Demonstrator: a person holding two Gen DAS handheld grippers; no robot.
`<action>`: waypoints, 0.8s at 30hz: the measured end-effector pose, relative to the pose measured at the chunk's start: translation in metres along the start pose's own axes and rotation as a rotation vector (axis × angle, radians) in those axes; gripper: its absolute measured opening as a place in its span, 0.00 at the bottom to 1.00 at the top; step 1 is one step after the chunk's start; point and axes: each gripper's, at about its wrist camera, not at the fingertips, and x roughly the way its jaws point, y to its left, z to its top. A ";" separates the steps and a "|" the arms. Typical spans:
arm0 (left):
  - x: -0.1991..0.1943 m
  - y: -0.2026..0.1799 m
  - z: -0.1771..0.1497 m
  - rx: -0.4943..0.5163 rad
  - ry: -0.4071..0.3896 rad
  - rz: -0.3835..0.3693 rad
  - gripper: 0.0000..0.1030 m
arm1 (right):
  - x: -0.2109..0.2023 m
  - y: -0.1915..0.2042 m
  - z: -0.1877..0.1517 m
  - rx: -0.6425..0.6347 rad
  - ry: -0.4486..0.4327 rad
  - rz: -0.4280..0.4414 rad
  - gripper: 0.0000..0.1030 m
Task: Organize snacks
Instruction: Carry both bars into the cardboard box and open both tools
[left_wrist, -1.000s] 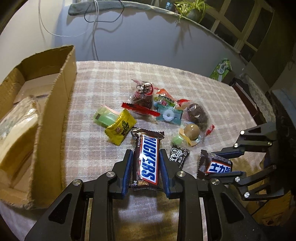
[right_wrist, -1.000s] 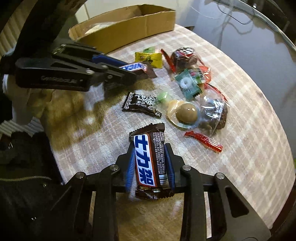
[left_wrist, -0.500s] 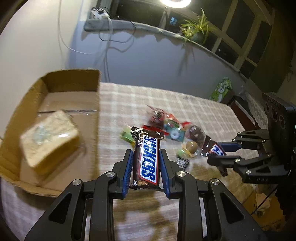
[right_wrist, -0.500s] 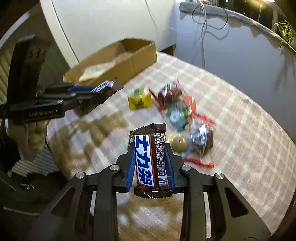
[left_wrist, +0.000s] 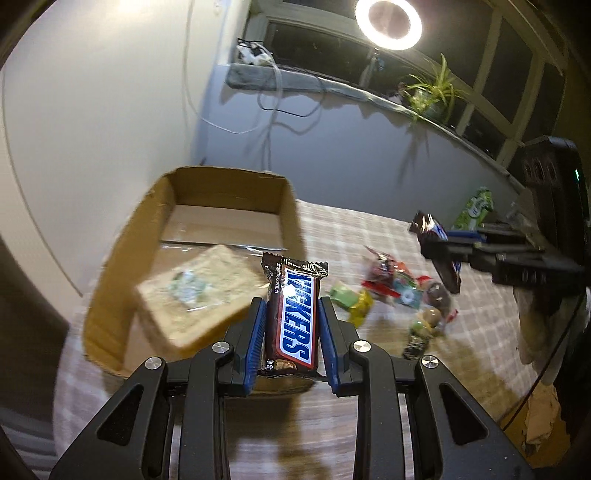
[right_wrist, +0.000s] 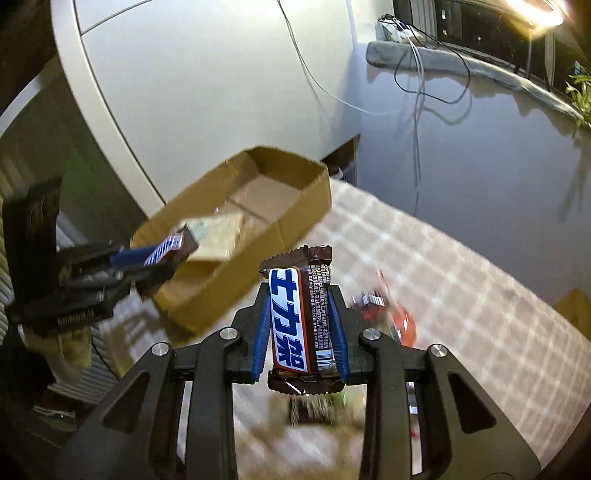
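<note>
— Looking at the left wrist view, what is hard to make out?

— The loose snack pile (left_wrist: 399, 295) on the checked tablecloth (left_wrist: 491, 332) is smeared by motion; only red, green and yellow wrappers and a round brown sweet show, with no print legible. The pale wrapped block (left_wrist: 195, 299) inside the cardboard box (left_wrist: 110, 258) is blurred too, its label a greenish smudge. The box's near wall is partly hidden behind the left gripper (left_wrist: 291, 328).

— What does that gripper hold?

— Its blue pads are clenched on a Snickers bar (left_wrist: 293, 314), lifted off the table just beside the box's near right corner. The white lettering reads "SNICKERS", though the first letters are lost in glare. Small print on the brown end is too tiny to read.

— And the other side?

— The right gripper (right_wrist: 301, 328) is clamped on a second bar (right_wrist: 299, 321), held in the air above the tablecloth to the right of the box. Its blue panel carries white Chinese characters, the top one partly cut by the wrapper's curve; a barcode and fine text run alongside, unreadable. Below it a dark wrapper (right_wrist: 314, 408) is mostly hidden and blurred.

— Anything else legible?

— The green carton (left_wrist: 476, 206) at the table's far edge shows a pattern but no readable words.
</note>
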 end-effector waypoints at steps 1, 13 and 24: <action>0.000 0.003 0.000 -0.004 -0.001 0.005 0.26 | 0.004 0.002 0.006 -0.002 -0.003 -0.001 0.29; 0.001 0.026 0.004 -0.011 -0.011 0.073 0.26 | 0.054 0.019 0.056 -0.023 0.012 0.017 0.29; 0.011 0.037 0.006 -0.023 0.004 0.097 0.26 | 0.104 0.025 0.081 -0.012 0.054 0.043 0.29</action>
